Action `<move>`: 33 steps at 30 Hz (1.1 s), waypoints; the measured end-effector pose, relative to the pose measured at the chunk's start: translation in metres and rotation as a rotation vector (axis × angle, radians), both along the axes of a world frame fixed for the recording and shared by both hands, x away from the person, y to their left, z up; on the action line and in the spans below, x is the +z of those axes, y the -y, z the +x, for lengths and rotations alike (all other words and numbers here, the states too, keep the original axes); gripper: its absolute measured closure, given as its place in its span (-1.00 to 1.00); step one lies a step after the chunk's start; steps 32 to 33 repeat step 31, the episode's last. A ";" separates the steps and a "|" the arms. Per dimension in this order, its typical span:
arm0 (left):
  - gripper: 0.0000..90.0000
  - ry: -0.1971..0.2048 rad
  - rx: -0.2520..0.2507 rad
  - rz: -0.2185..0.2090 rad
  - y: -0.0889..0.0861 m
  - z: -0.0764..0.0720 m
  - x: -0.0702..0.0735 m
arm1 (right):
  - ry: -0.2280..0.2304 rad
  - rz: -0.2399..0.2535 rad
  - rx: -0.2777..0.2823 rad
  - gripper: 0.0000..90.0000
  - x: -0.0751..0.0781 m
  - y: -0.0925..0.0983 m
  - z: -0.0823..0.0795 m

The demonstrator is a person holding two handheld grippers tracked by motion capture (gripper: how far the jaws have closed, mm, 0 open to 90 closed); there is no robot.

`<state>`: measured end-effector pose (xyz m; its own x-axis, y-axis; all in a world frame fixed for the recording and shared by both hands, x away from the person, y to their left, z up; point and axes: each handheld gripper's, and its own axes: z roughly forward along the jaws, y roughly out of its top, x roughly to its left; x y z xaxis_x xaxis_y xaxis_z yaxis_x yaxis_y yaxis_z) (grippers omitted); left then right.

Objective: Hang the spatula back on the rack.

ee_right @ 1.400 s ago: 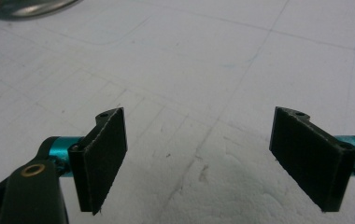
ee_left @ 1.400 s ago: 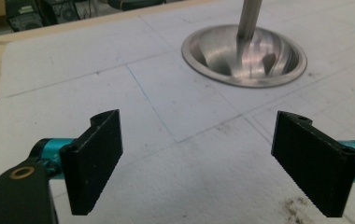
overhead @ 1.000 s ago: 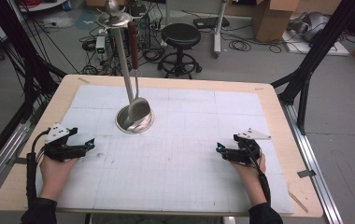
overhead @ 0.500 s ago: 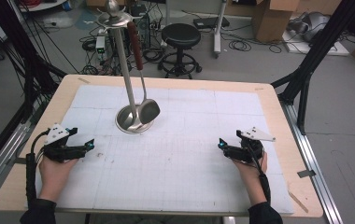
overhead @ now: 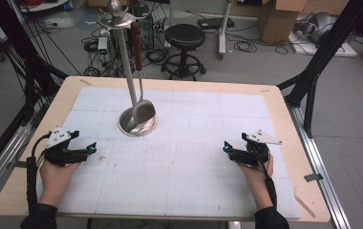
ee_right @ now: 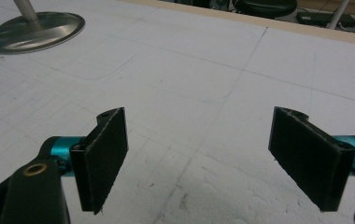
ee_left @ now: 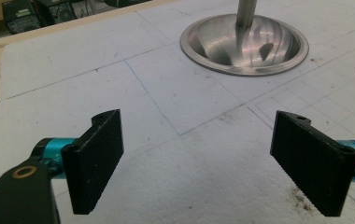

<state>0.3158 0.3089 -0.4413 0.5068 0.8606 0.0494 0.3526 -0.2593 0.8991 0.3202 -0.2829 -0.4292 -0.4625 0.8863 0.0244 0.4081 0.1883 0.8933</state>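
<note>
High view. A steel stand (overhead: 128, 71) rises from a round dished base (overhead: 137, 125) at the far left of the surface (overhead: 194, 95), which is covered by a white gridded mat (overhead: 189, 167). A spatula (overhead: 141, 86) with a dark red handle hangs from the rack at the stand's top, its blade low over the base, presumably so that it can be lifted off by the handle. The left tongs (overhead: 92, 149) and the right tongs (overhead: 225, 148) rest low on the mat, well apart, each pointing inward; both are near the person's edge and well short of the stand. A black stool (overhead: 184, 38) and cables lie on the floor beyond.

Left gripper view. The left tongs (ee_left: 196, 158) stand wide open and empty, facing the base (ee_left: 244, 44) and the pole; nothing lies between.

Right gripper view. The right tongs (ee_right: 199, 158) are likewise spread wide, holding nothing; the base (ee_right: 33, 30) sits far off at upper left, across bare mat.
</note>
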 end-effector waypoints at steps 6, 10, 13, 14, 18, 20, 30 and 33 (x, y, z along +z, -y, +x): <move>-0.60 -0.001 0.001 -0.002 0.000 0.000 0.000 | -0.006 -0.001 -0.001 -0.58 0.000 0.001 0.000; -0.60 -0.003 -0.001 -0.001 0.000 0.000 0.000 | -0.011 -0.003 0.000 -0.58 -0.001 0.000 0.000; -0.60 -0.004 0.001 -0.002 0.000 0.000 0.000 | -0.016 -0.004 0.001 -0.58 -0.001 0.000 0.000; -0.60 -0.003 -0.001 -0.002 0.000 0.000 0.000 | -0.017 -0.003 0.000 -0.58 -0.001 0.000 0.000; -0.60 -0.004 0.000 -0.003 0.000 0.000 0.000 | -0.014 -0.007 0.002 -0.58 -0.001 0.001 0.000; -0.60 -0.005 -0.002 0.001 0.000 0.000 -0.001 | -0.016 -0.005 0.000 -0.58 -0.001 0.000 0.000; -0.60 -0.001 0.001 -0.001 -0.001 0.001 0.000 | -0.017 -0.005 0.003 -0.58 -0.002 0.000 0.001; -0.60 0.000 0.002 -0.002 -0.001 0.001 0.000 | -0.017 0.000 0.004 -0.58 -0.001 0.000 0.001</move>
